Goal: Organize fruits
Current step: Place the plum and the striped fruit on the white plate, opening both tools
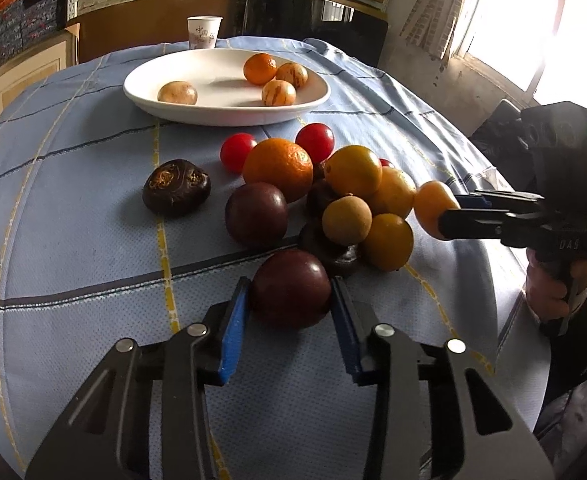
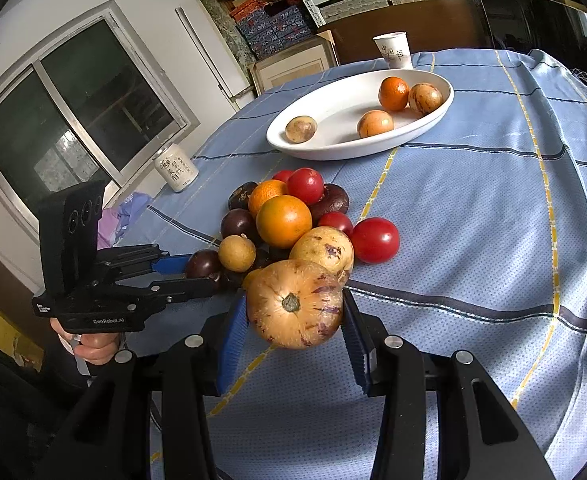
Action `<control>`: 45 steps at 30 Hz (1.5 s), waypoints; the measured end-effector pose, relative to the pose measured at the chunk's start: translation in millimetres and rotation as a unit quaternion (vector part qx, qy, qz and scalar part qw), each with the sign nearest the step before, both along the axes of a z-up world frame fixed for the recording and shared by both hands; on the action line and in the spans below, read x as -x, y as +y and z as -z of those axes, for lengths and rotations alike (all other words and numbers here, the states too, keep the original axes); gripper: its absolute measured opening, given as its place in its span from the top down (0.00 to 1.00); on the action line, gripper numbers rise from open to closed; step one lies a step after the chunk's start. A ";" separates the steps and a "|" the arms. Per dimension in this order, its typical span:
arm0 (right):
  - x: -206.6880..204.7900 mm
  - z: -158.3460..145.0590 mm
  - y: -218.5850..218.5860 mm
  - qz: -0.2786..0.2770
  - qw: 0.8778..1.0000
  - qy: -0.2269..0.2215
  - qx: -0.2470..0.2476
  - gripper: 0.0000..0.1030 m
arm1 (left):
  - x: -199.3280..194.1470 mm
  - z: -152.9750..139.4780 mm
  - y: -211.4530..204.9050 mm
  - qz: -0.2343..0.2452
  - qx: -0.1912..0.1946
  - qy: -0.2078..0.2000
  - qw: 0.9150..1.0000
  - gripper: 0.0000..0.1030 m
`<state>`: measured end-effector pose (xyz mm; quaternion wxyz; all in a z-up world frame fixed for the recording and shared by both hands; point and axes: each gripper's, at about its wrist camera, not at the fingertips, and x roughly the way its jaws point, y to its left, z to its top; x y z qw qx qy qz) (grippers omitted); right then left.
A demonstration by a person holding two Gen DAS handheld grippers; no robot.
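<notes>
A heap of fruit (image 1: 317, 196) lies mid-table: oranges, red tomatoes, dark purple passion fruits, a longan. My left gripper (image 1: 291, 312) is shut on a dark purple passion fruit (image 1: 291, 288) at the heap's near edge; it also shows in the right wrist view (image 2: 203, 270). My right gripper (image 2: 295, 320) is shut on a yellow, purple-streaked pepino melon (image 2: 293, 304), also seen at the heap's right side in the left wrist view (image 1: 433, 208). A white oval plate (image 1: 181, 108) behind the heap holds an orange (image 1: 259, 68) and three pale streaked fruits.
A dark brown embossed fruit (image 1: 175, 186) lies alone left of the heap. A paper cup (image 1: 203, 32) stands behind the plate. A white can (image 2: 175, 168) stands near the table's left edge. The table has a blue checked cloth (image 2: 493, 220). Shelves and boxes stand behind.
</notes>
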<state>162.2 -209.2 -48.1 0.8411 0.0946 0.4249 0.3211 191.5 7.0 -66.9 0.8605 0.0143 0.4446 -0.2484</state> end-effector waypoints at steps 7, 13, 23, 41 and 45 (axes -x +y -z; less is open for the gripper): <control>-0.8 1.2 -0.2 0.001 1.000 0.001 -0.004 0.55 | 1.4 -2.6 1.7 -0.005 0.003 -0.004 1.000 0.63; -11.2 -15.2 -9.2 0.008 0.999 0.001 -0.037 0.55 | -6.4 -29.7 17.8 -0.019 0.029 -0.025 0.999 0.63; -118.0 -49.3 5.6 0.119 0.992 -0.050 0.003 0.55 | -123.3 -75.2 1.2 -0.060 0.026 -0.029 0.997 0.63; -90.7 -59.9 1.4 0.099 0.988 -0.122 -0.007 0.37 | -84.0 -95.7 12.9 -0.125 -0.019 -0.140 0.982 0.05; -61.5 -37.9 -9.2 0.092 0.991 -0.099 -0.014 0.37 | -50.6 -59.2 26.8 -0.167 -0.035 -0.121 0.978 0.04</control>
